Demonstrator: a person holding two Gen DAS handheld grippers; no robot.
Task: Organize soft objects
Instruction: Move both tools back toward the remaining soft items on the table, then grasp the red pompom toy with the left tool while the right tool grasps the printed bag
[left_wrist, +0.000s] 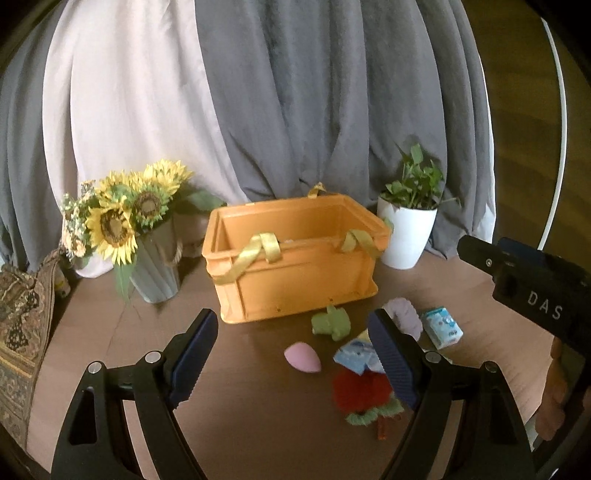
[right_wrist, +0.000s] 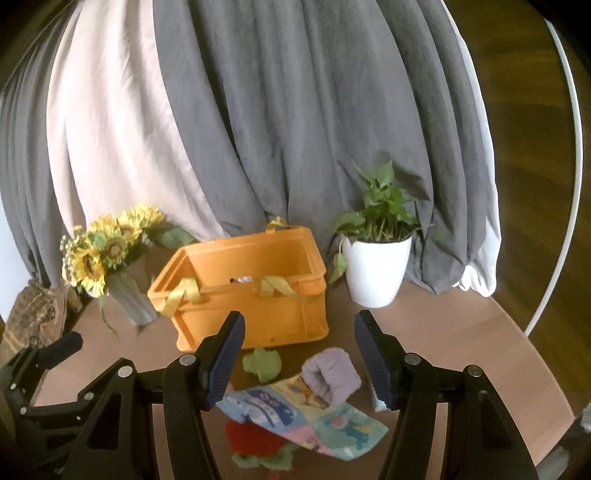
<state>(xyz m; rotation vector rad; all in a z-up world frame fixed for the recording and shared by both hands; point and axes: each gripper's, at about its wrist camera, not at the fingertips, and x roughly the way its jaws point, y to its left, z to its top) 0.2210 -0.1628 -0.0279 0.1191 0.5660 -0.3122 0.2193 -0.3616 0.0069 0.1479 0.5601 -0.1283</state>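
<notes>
Both claws, left (left_wrist: 293, 354) and right (right_wrist: 299, 354), gape wide, empty, over toys (right_wrist: 332, 376) near the crate (right_wrist: 251, 306); vase (right_wrist: 131, 295) far left, pot (right_wrist: 375, 273) far right.

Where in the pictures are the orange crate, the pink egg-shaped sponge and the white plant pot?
orange crate (left_wrist: 303, 284): left wrist view, front wall.
pink egg-shaped sponge (left_wrist: 302, 355): left wrist view, middle of its body.
white plant pot (right_wrist: 375, 275): right wrist view, front of the pot.

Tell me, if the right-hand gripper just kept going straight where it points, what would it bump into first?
Probably the patchwork cloth lying between its open fingers, or the lilac fuzzy piece resting on it. Depth is hard to judge; the orange crate stands farther back.
</notes>
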